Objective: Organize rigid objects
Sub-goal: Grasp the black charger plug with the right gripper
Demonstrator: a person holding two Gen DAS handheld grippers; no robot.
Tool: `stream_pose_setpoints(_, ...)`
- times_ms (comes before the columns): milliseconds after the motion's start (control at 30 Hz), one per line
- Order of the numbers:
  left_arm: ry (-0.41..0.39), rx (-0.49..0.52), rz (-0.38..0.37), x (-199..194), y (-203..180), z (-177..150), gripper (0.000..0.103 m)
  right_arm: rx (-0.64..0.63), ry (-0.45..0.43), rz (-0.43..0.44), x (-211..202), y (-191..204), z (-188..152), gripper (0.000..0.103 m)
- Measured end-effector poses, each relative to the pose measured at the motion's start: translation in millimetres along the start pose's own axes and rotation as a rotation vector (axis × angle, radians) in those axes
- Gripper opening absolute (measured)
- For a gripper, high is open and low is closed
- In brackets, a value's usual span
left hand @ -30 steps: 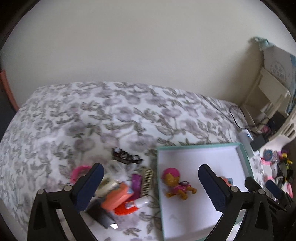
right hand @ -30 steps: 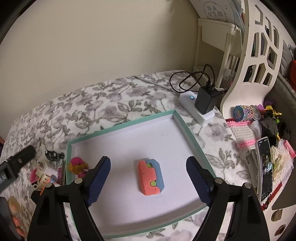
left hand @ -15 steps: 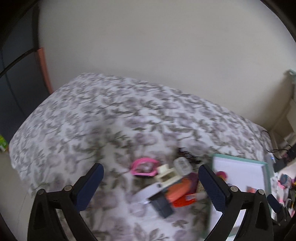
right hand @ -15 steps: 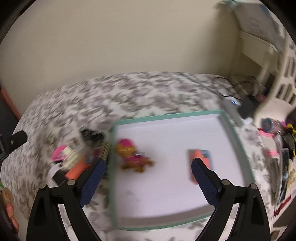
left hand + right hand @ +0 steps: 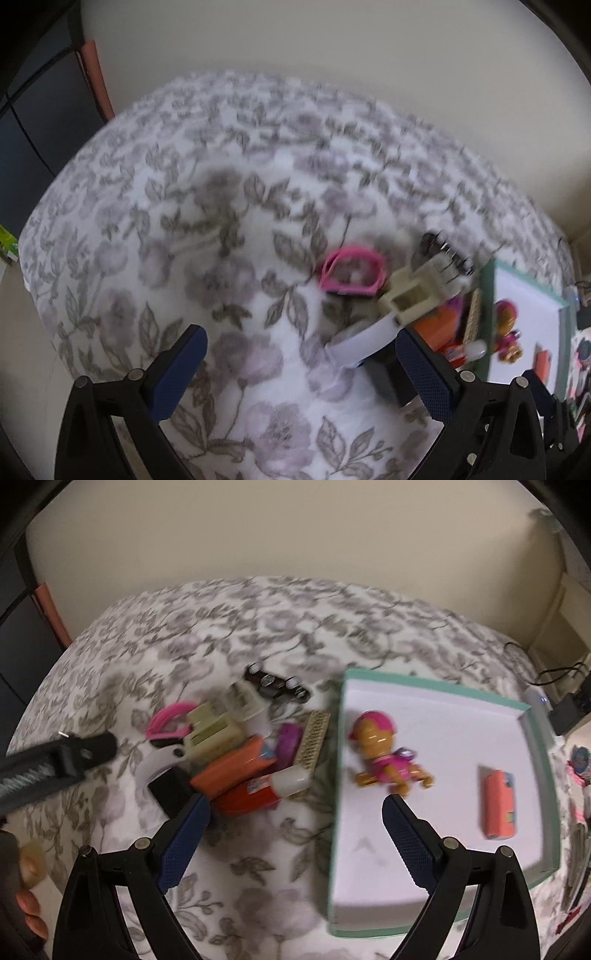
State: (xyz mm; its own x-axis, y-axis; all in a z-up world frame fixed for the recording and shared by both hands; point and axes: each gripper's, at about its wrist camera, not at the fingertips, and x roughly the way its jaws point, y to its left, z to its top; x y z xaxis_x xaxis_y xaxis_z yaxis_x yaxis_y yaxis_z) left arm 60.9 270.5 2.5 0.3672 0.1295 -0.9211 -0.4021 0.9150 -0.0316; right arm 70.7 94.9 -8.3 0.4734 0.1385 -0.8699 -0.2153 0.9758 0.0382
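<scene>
Teal-rimmed and white inside, the tray [image 5: 436, 686] lies on the bed [image 5: 258, 620] toward its right edge, seemingly the sorting place; it holds a pup toy [image 5: 384, 753] near its left wall and a coral block [image 5: 498, 805] nearer the right wall, well apart, so I judge two pieces are sorted and the rest wait.

The pile [image 5: 236, 760] sits on the floral cover just left of the tray's left wall, heaped and touching: a cream block [image 5: 214, 731] on top, an orange case [image 5: 232, 771] under it, a glue stick [image 5: 266, 790] at the near side, a tan comb [image 5: 314, 742] along the tray wall, a pink ring [image 5: 166, 716] at the far left, a black clip [image 5: 277, 683] behind; all look hard plastic, small enough to pinch.

The right claw [image 5: 291, 834] hangs spread wide and empty over the near gap between pile and tray, probably lining up a pick; the left claw [image 5: 299, 369] is likewise wide open, gripping nothing, above bare cover left of the pile; its view is blurred.
</scene>
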Motion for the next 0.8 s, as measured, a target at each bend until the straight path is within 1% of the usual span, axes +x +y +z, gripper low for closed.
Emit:
stream_pose_setpoints(100, 0.067, -0.033, 0.007, 17, 9, -4, 0.103, -0.013, 0.016, 0.029, 7, 11, -2, 0.095)
stream_pose_setpoints(133, 0.075, -0.045, 0.006, 19, 13, -3, 0.103, -0.017, 0.021, 0.04, 8, 15, -3, 0.095)
stream_pose_setpoints(333, 0.104, -0.132, 0.025, 28, 35, -1, 0.103, -0.038, 0.04, 0.085, 18, 36, -6, 0.095)
stream_pose_setpoints(533, 0.129, -0.171, 0.007, 35, 43, 2, 0.103, -0.05, 0.053, 0.104, 26, 52, -8, 0.094)
stream_pose_setpoints(600, 0.137, -0.181, 0.001, 38, 43, 2, 0.103, -0.043, 0.053, 0.111, 28, 55, -8, 0.093)
stream_pose_setpoints(700, 0.145, -0.196, -0.005, 40, 46, 3, 0.103, -0.046, 0.052, 0.119, 29, 61, -7, 0.082)
stream_pose_setpoints(767, 0.144, -0.202, -0.01, 39, 48, 4, 0.103, -0.055, 0.058, 0.119, 31, 64, -7, 0.069)
stream_pose_setpoints(800, 0.143, -0.205, -0.011, 39, 49, 4, 0.103, -0.063, 0.06, 0.118, 31, 66, -8, 0.066)
